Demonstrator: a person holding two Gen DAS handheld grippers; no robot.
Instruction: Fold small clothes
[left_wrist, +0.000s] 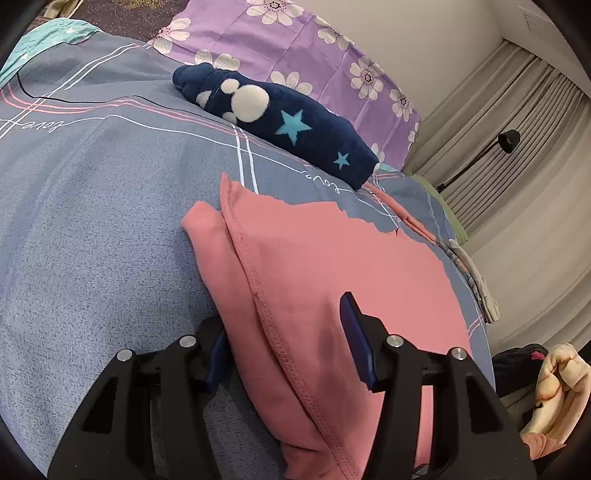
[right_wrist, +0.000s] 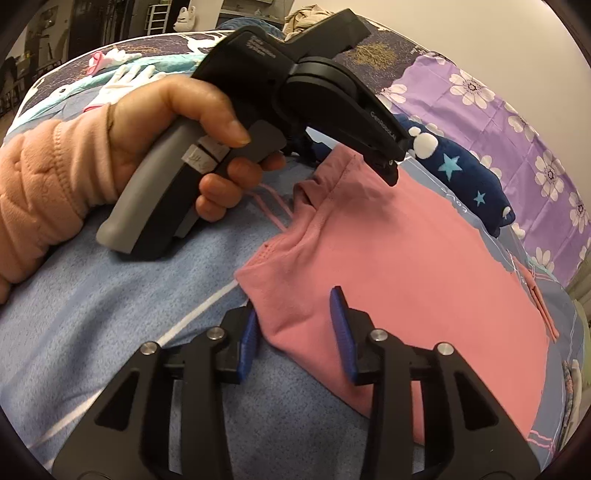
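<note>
both tongs (left_wrist: 291, 343) (right_wrist: 295, 332) gape astride the pink garment's (left_wrist: 332, 258) near edge.

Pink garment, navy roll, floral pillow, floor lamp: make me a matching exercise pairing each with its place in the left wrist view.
Things:
1. pink garment
2. navy starred roll
3. purple floral pillow
4. black lamp

Places:
A. against the pale curtains on the right
B. nearest, its hemmed edge running between the open left tongs
C. along the top, behind the roll
D. lying on the blue-grey bedspread just beyond the pink cloth

Pairs: 1-B, 2-D, 3-C, 4-A
</note>
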